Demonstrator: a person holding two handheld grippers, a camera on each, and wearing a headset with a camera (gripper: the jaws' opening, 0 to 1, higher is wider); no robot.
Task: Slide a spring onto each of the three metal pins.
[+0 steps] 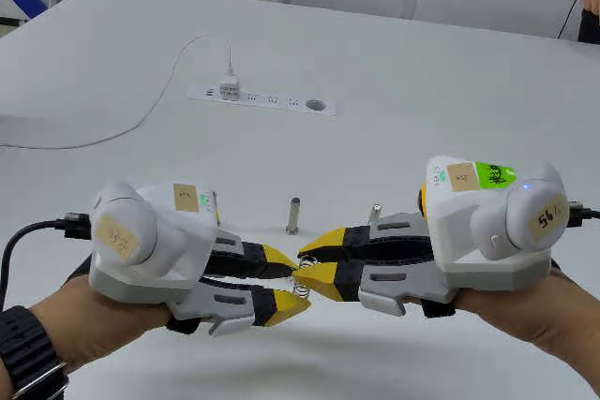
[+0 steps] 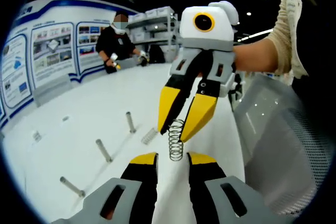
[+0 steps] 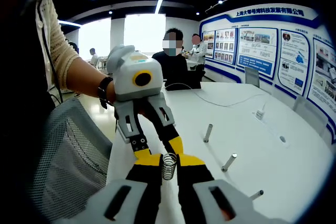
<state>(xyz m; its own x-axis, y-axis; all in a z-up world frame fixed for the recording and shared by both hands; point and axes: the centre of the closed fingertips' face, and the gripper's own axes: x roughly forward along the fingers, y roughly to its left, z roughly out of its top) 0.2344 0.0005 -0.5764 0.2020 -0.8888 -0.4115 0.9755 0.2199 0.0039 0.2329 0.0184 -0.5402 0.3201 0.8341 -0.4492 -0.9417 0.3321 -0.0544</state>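
The spring [image 2: 176, 140] is standing roughly upright above the white desk [image 1: 422, 91], its long axis running crosswise to both tools, which are meeting tip to tip in front of the person. The right tool [image 1: 314, 261] is pinching the spring's upper coils, its yellow tips drawn in close against the wire. The left tool [image 1: 281, 283] is sitting with its jaws partly apart on either side of the lower coils, a small gap showing on each side, so it is not visibly gripping anything. In the right gripper view the spring's open top ring is facing up toward the camera.

Three metal pins [image 2: 103, 150] are standing upright in a row on the desk just beyond the tools, all bare. A second spring [image 2: 149, 136] is lying on its side near the far pin.

A tan label [image 1: 547, 222] on the right tool is reading what looks like "56". A green sticker [image 1: 494, 174] beside it is carrying marks too small to read, and so are the handwritten tags on the left tool. The blue-and-white wall boards [image 3: 257, 45] are showing a line of Chinese characters I cannot make out. A white power strip [image 1: 262, 97] is lying farther back.
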